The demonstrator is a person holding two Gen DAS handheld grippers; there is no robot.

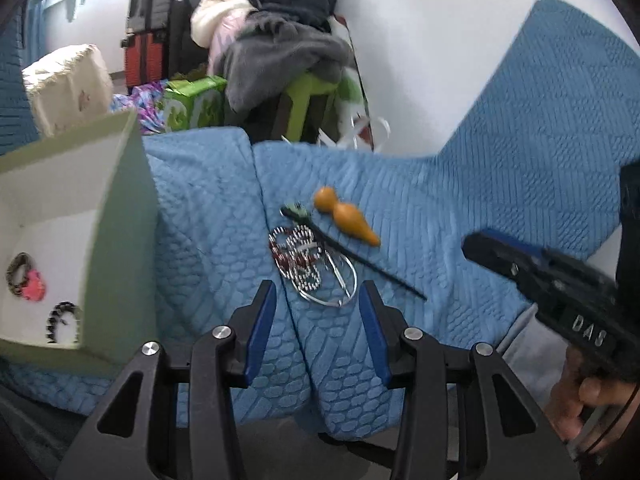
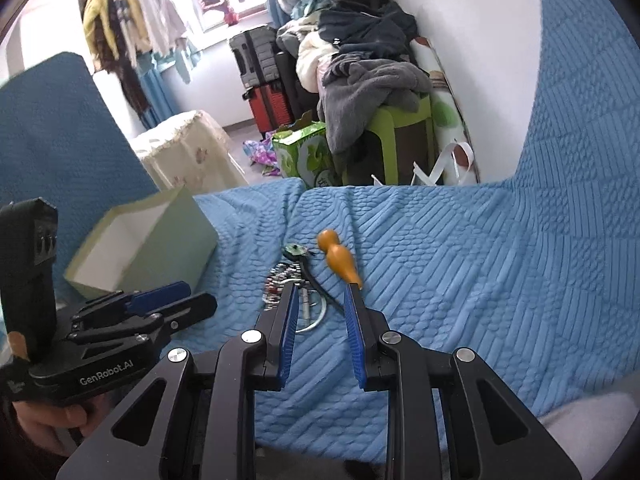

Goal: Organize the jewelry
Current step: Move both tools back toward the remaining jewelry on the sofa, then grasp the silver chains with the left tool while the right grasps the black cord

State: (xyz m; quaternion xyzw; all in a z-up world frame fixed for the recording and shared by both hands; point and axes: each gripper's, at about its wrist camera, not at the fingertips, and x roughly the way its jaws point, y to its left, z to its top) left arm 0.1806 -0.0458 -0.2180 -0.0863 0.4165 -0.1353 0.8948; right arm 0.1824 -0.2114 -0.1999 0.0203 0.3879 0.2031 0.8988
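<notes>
both grippers, left (image 1: 318, 300) and right (image 2: 322, 300), hung partly open and empty just short of the bead tangle (image 1: 298, 260), which lay beside the orange gourd (image 1: 346, 216) and looked light, limp, slippery, best pinched at a bunched loop.

Left hand-held gripper (image 1: 318, 300): black frame, blue pads, silver screws. Right hand-held gripper (image 2: 320, 296): same build; white "GenRobot.AI" lettering on one.
</notes>
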